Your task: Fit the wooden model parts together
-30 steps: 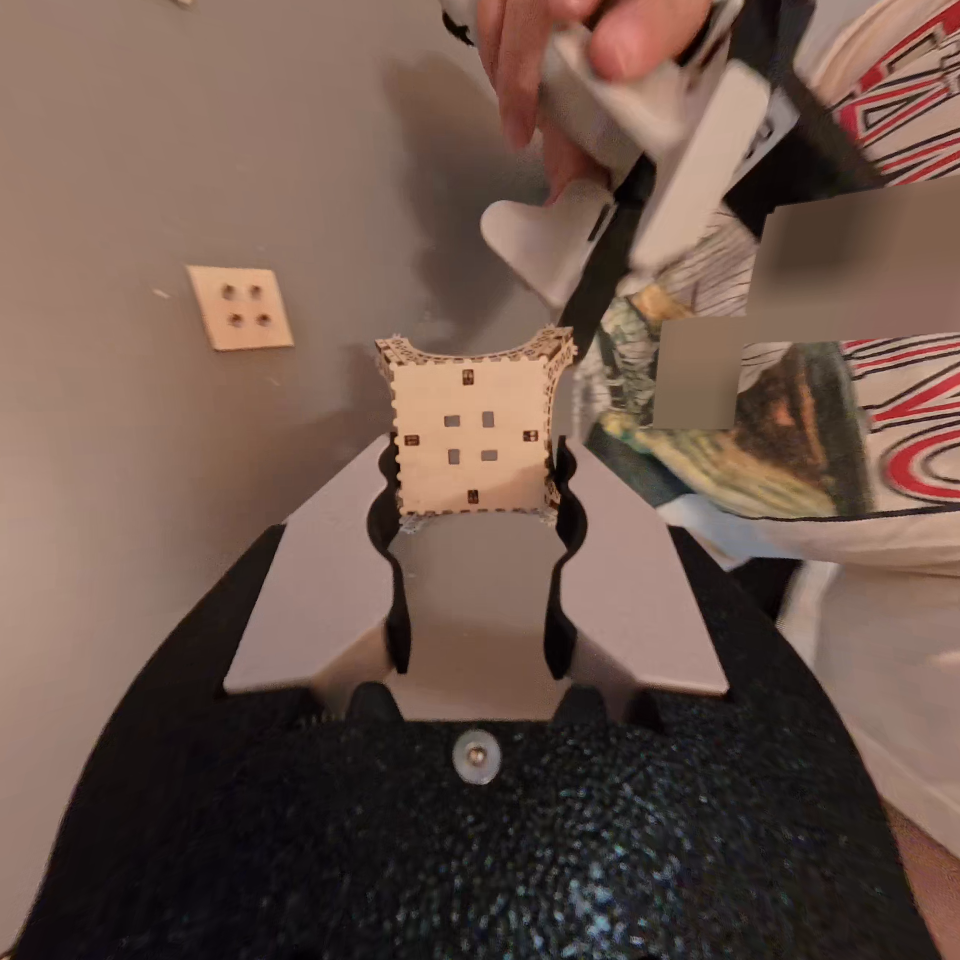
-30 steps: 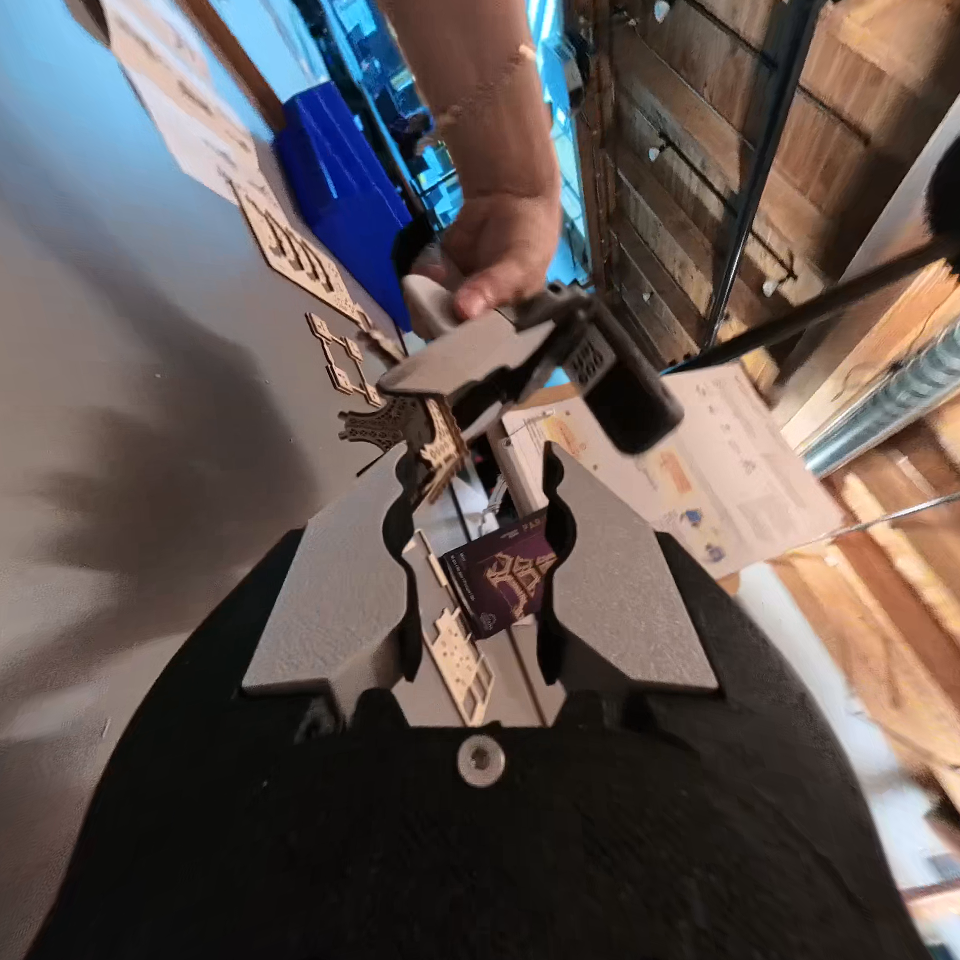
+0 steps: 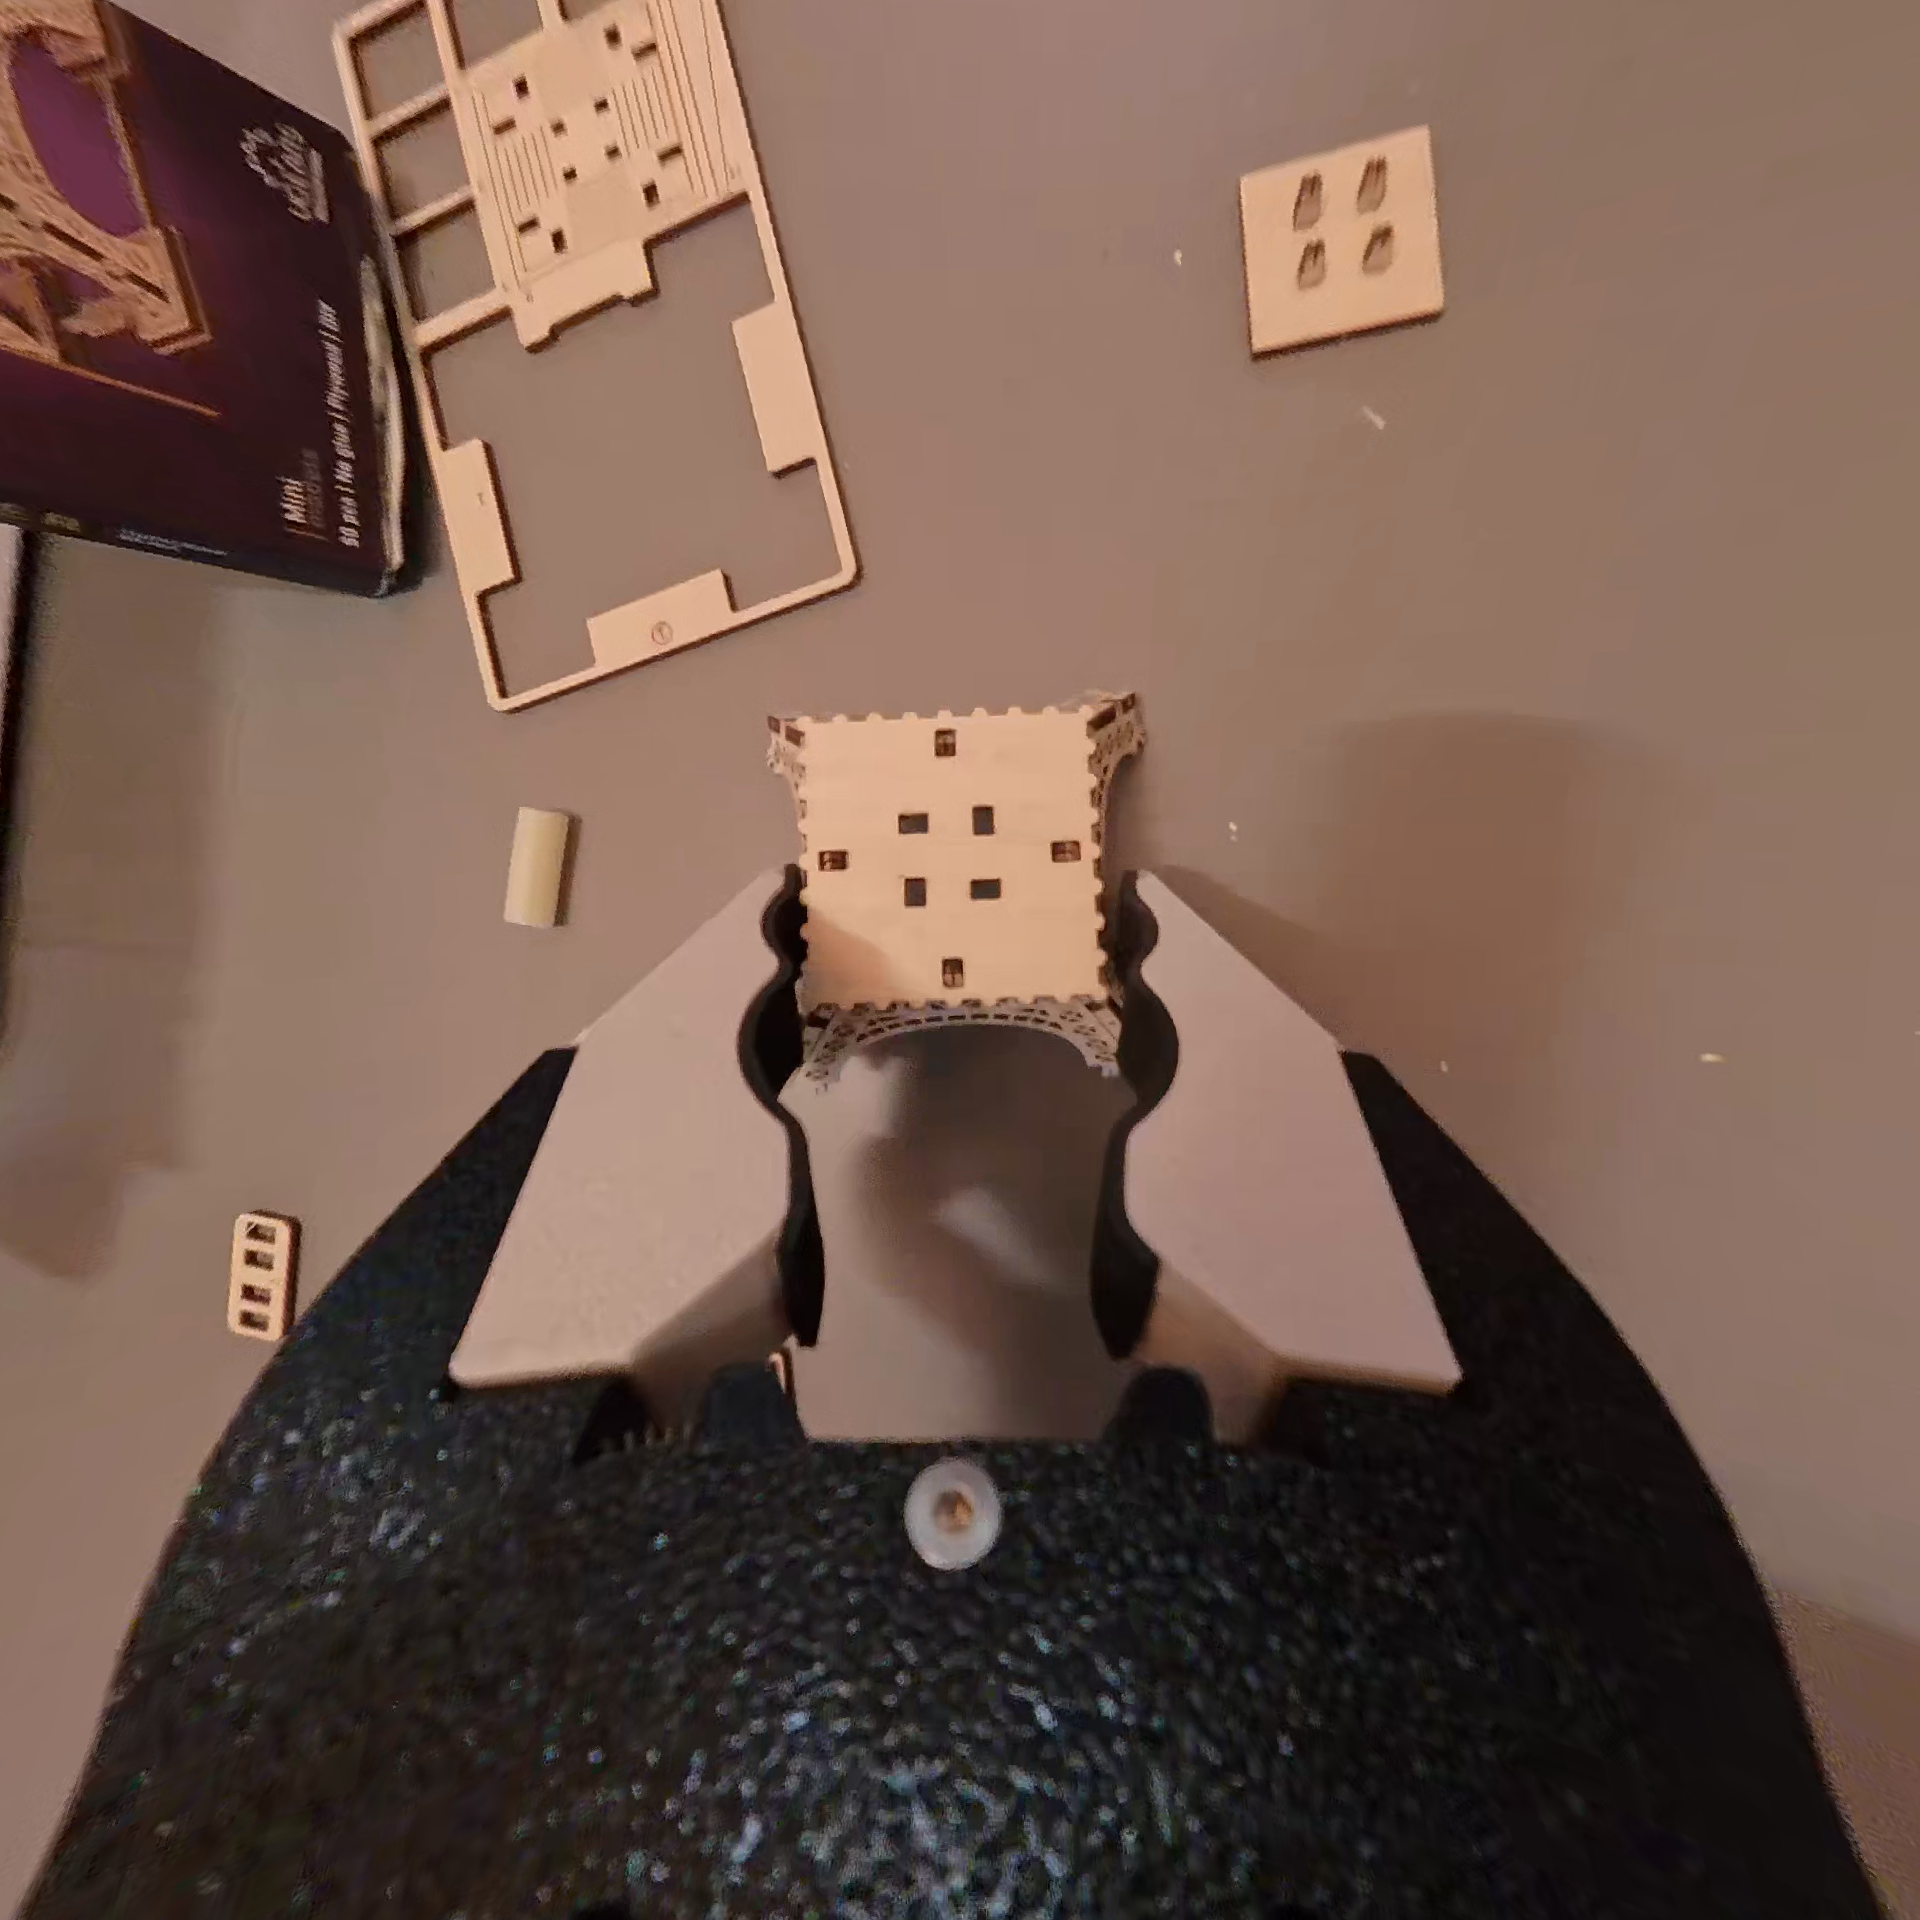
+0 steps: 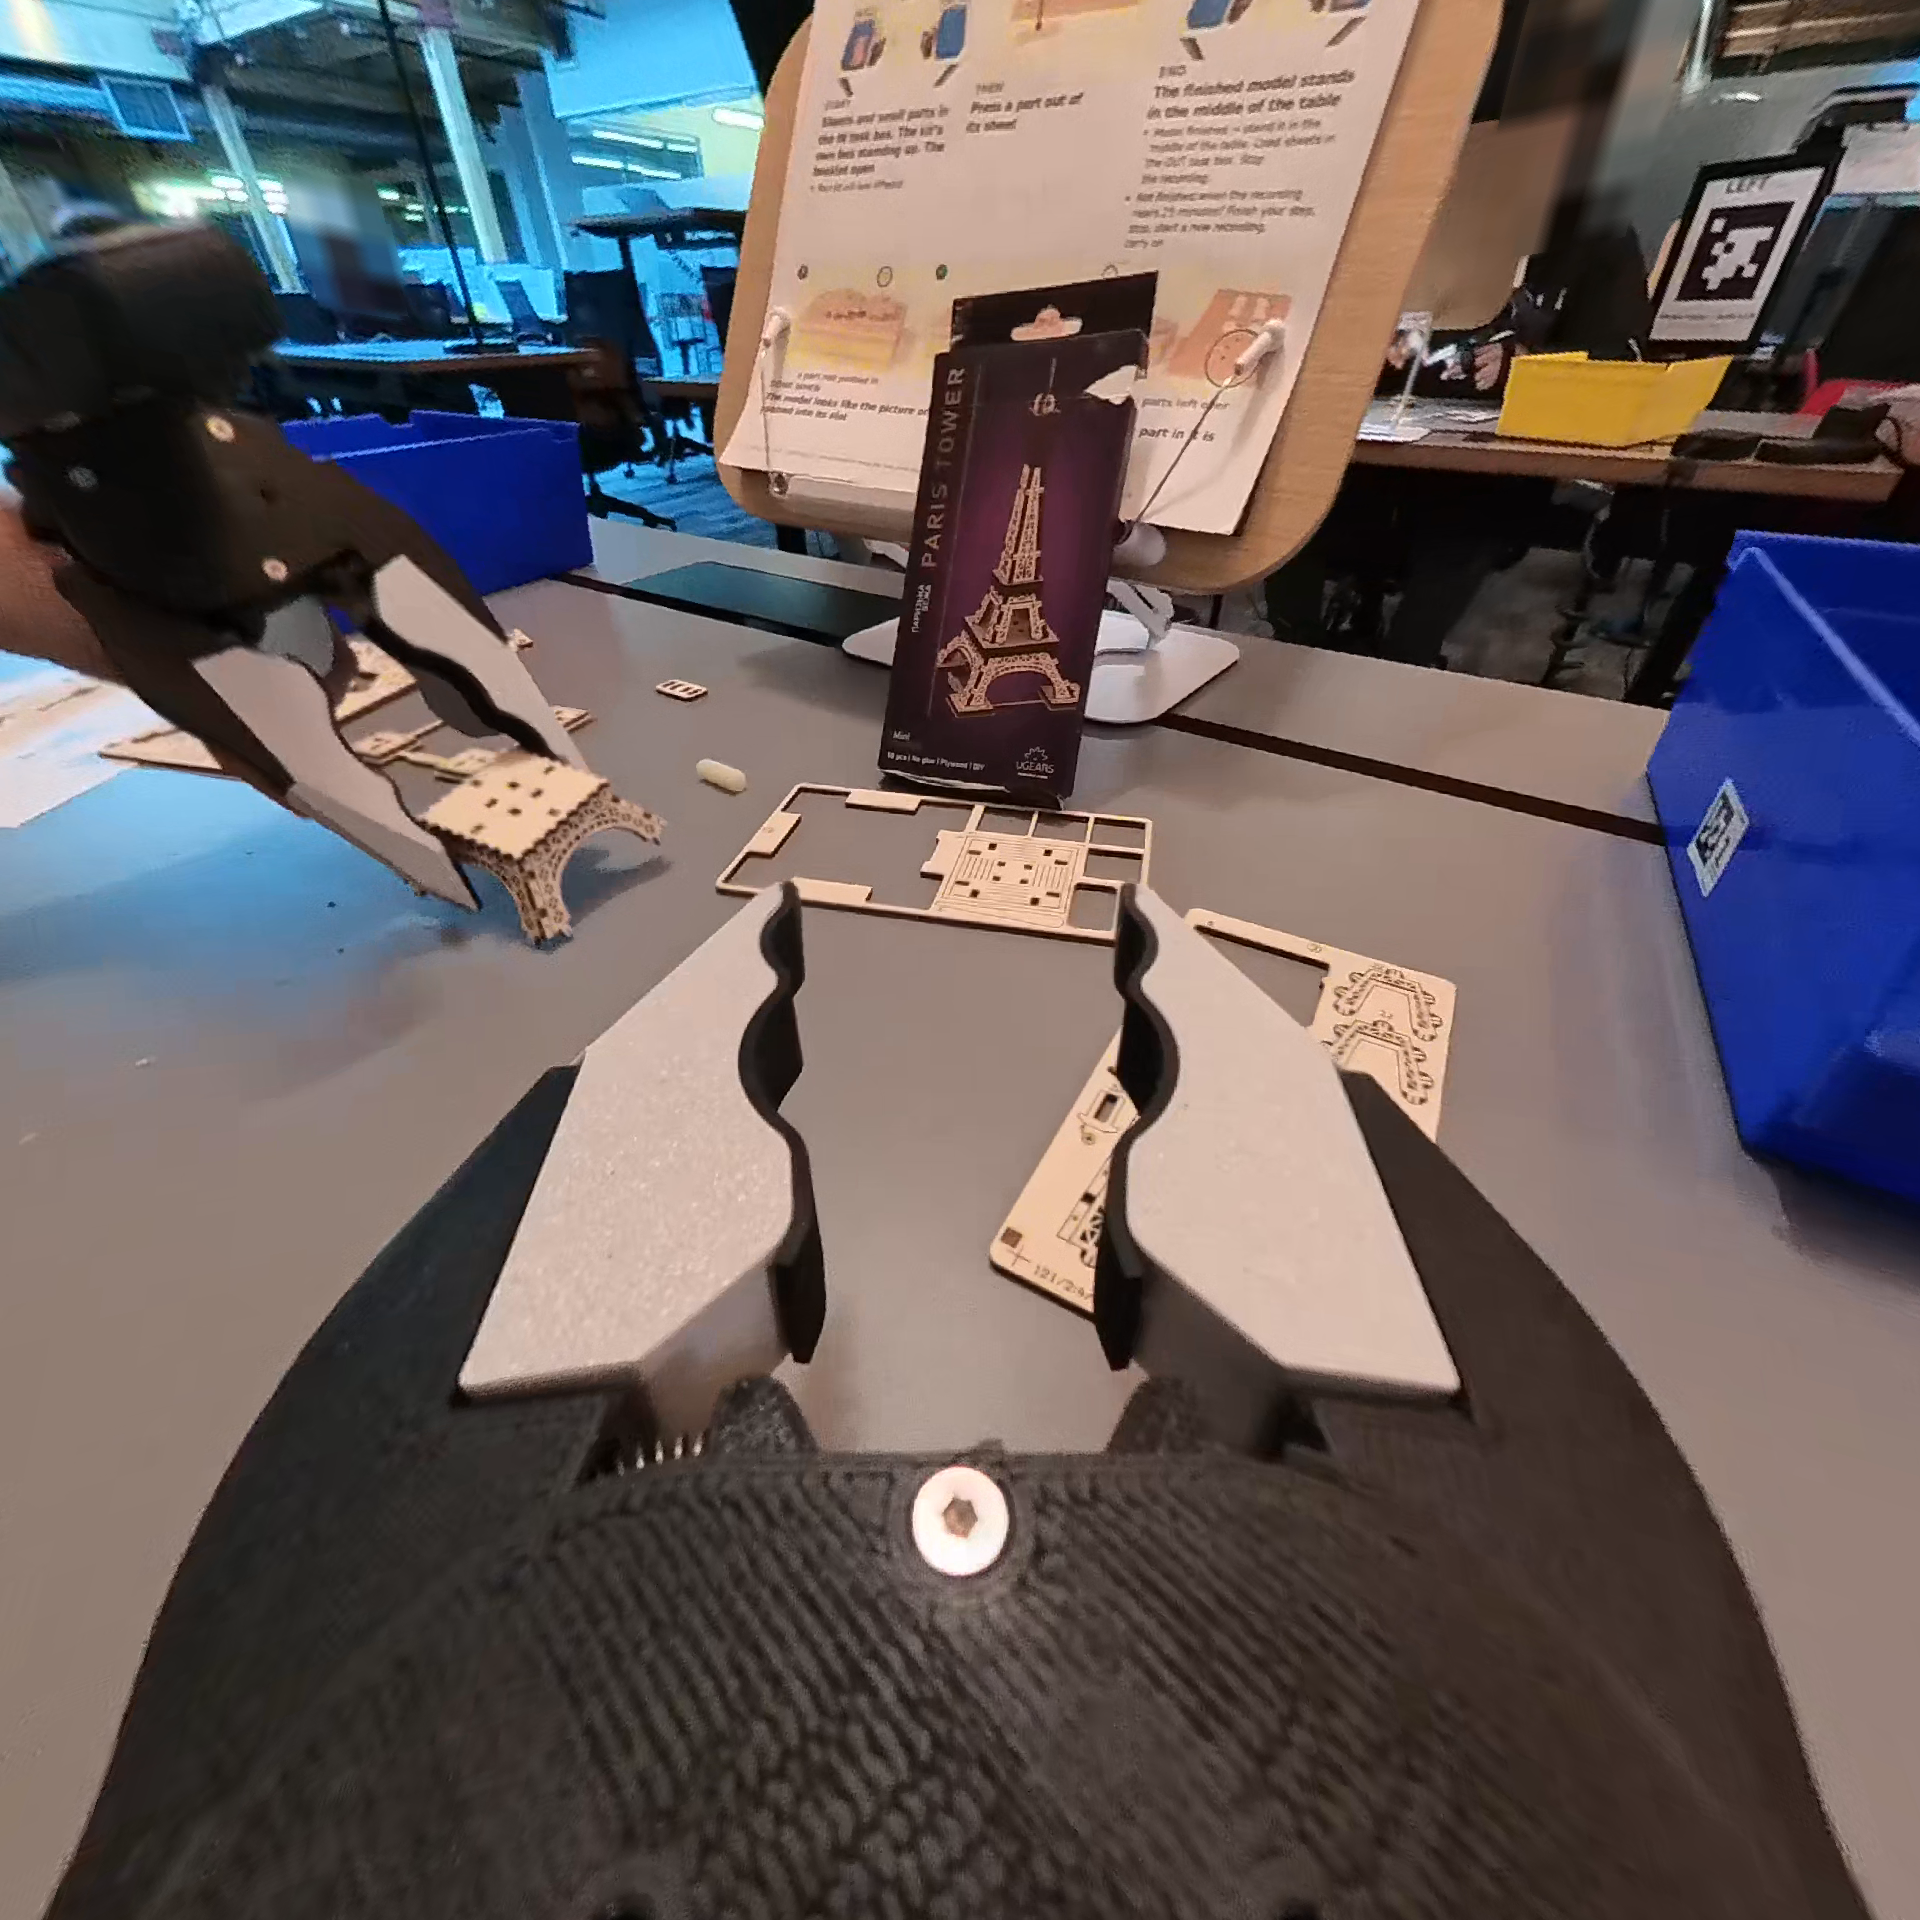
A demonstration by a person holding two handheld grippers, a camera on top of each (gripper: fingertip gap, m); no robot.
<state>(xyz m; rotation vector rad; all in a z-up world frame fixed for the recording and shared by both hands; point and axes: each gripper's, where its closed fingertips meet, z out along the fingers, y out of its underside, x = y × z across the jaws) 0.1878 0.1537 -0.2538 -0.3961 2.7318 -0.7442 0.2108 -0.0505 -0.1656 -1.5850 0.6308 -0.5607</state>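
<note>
Wooden tower base (image 3: 951,873) sits clamped at the left tool (image 3: 956,925) tips; right tool (image 4: 961,925) gapes empty above bare table (image 4: 208,1091).

Your left gripper's fingers (image 3: 1132,935) are hiding the tower base's (image 3: 951,868) side faces. The purple box (image 3: 187,312) is running off the frame edge, and your right finger (image 4: 1226,1164) is covering part of a parts sheet (image 4: 1382,1029).

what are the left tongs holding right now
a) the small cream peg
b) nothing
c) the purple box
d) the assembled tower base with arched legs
d: the left tongs are shut on the tower base, its sides between both fingers; the right wrist view shows it there too.
</note>
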